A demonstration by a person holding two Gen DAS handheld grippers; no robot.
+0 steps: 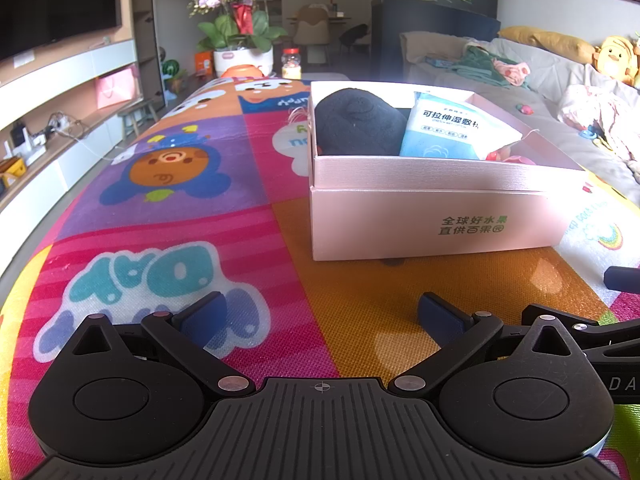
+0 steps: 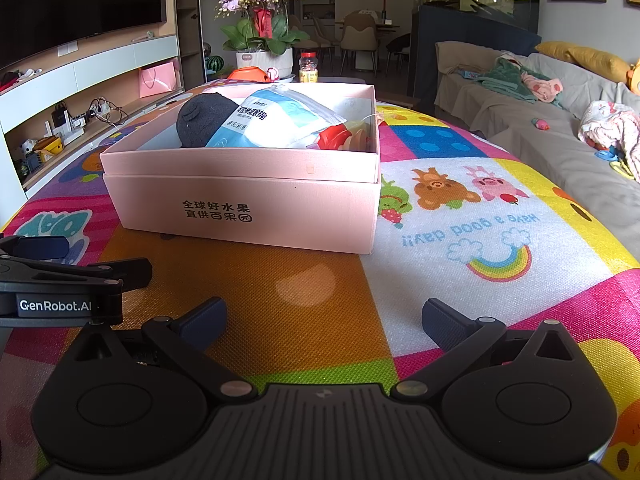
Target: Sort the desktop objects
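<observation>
My left gripper (image 1: 320, 316): jaws wide apart, empty, level. My right gripper (image 2: 324, 320): jaws wide apart, empty, level, left gripper at nine o'clock.

Open pink box (image 2: 256, 204) on mat, holding dark sock (image 2: 204, 118), blue-white packet (image 2: 272, 120), red toy (image 2: 336, 138).

A home living room. Shown by a wall-mounted television (image 1: 56, 4) over low shelving, a grey sofa (image 2: 532, 120) strewn with clothes and a yellow cushion (image 2: 588, 56), potted orchids (image 2: 260, 20), framed pictures. Behind, a dining table with chairs (image 2: 360, 36).
</observation>
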